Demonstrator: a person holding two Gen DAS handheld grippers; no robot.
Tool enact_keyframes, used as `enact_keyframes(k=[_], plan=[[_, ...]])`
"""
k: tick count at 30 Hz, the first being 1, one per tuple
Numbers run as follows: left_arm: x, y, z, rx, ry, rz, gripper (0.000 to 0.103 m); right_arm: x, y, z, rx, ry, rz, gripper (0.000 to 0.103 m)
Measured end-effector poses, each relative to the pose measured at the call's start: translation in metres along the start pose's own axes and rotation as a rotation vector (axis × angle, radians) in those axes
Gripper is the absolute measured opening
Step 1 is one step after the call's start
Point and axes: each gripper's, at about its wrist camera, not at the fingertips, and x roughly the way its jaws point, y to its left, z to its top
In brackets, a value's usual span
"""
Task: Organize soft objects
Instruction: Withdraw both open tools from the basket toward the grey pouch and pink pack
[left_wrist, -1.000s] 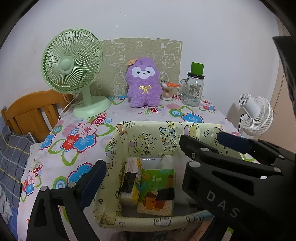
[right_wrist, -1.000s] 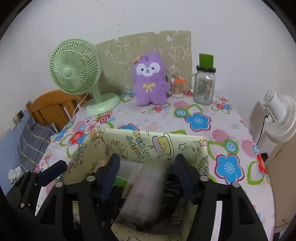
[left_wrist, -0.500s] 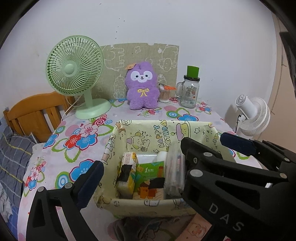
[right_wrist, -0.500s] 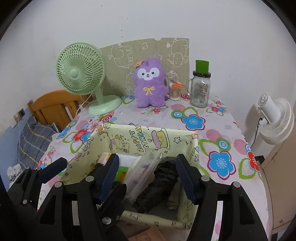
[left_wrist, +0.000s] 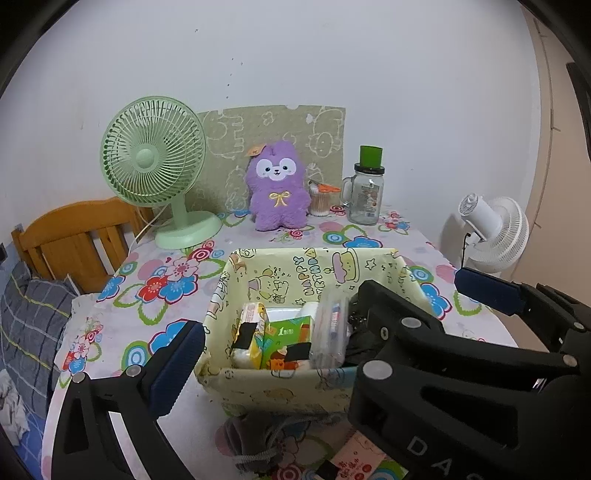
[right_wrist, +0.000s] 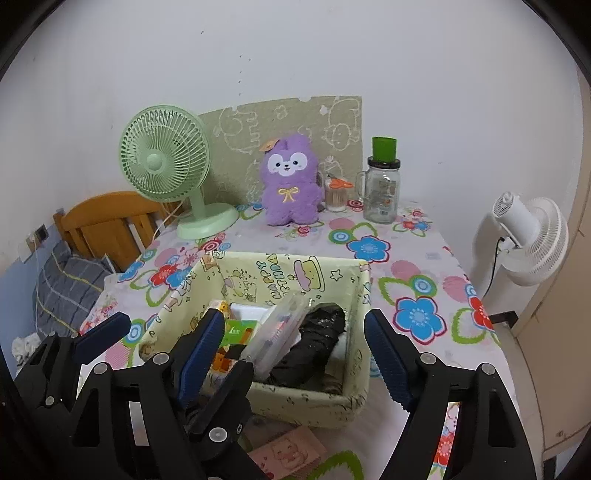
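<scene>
A yellow cartoon-print fabric box sits on the flowered table. Inside it stand a yellow tissue pack, a green tissue pack, a clear plastic pack leaning, and a black bundle. My right gripper hovers just in front of and above the box. Its jaws are opening and nothing is pressed between them. My left gripper is wide open and empty, close beside the right one. A grey drawstring pouch lies in front of the box. A purple plush sits at the back.
At the back stand a green desk fan, a glass jar with a green lid and a small swab pot. A pink card lies near the front edge. A white fan stands beyond the right edge. Wooden furniture is on the left.
Both grippers have drawn back and up from the box. The right gripper has let go of the clear pack, which now leans inside the box, and its jaws stand wider.
</scene>
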Motion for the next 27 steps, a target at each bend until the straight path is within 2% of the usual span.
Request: enact_keyframes(k=[9,27], plan=[[-0.018,-0.011,-0.006,0.015,-0.019,-0.012,0.103,-0.024,-0.005,-0.010,0.011,-0.029,-0.014,0.087],[-0.048,-0.027,-0.020,0.027,-0.045,-0.029,0.103,-0.061,-0.015,-0.028,0.032,-0.064,-0.027,0.087]])
